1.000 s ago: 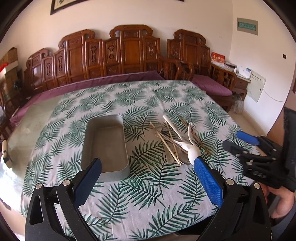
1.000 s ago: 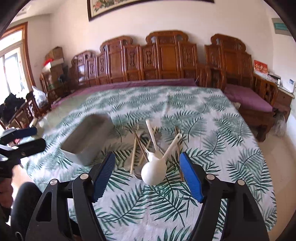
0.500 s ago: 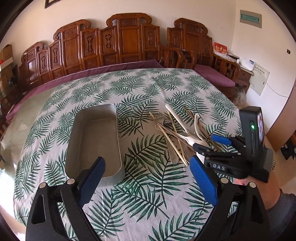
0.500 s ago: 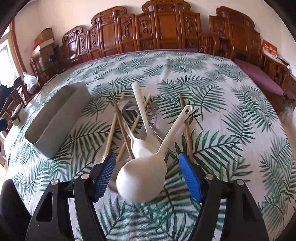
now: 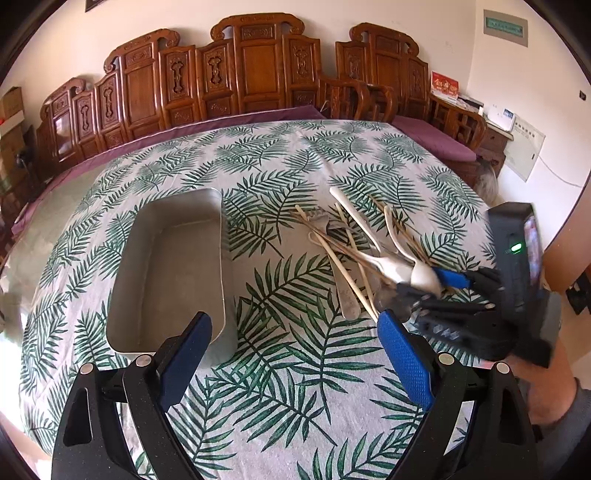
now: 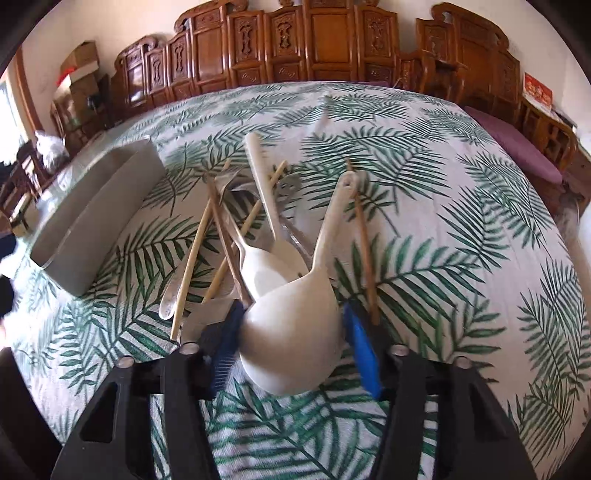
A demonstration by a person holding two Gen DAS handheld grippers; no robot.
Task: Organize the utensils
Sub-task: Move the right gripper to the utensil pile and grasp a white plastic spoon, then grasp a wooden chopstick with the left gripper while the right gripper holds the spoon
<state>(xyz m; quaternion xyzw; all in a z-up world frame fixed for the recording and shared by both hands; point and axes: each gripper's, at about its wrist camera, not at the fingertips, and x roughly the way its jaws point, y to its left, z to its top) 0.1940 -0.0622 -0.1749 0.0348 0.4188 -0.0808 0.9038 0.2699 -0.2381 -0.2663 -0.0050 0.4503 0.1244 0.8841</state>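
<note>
Carved wooden bench backs (image 5: 258, 70) run right across the far side, warm brown, panel after panel, set against a pale cream wall (image 5: 413, 22). Purple seat cushions (image 5: 432, 138) line them. Off to the right, a red box (image 5: 444, 86) sits on a wooden side cabinet (image 5: 496, 142), with a white panel (image 5: 524, 151) and a green-framed plate (image 5: 505, 23) on the wall. Over on the left, stacked cardboard boxes (image 6: 79, 68) and bright daylight. The surface wears a palm-leaf tablecloth (image 5: 277, 162).

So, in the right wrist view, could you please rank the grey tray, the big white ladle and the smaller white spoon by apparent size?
1. Grey tray
2. Big white ladle, enlarged by nearness to the camera, so its place against the tray is unsure
3. Smaller white spoon
</note>
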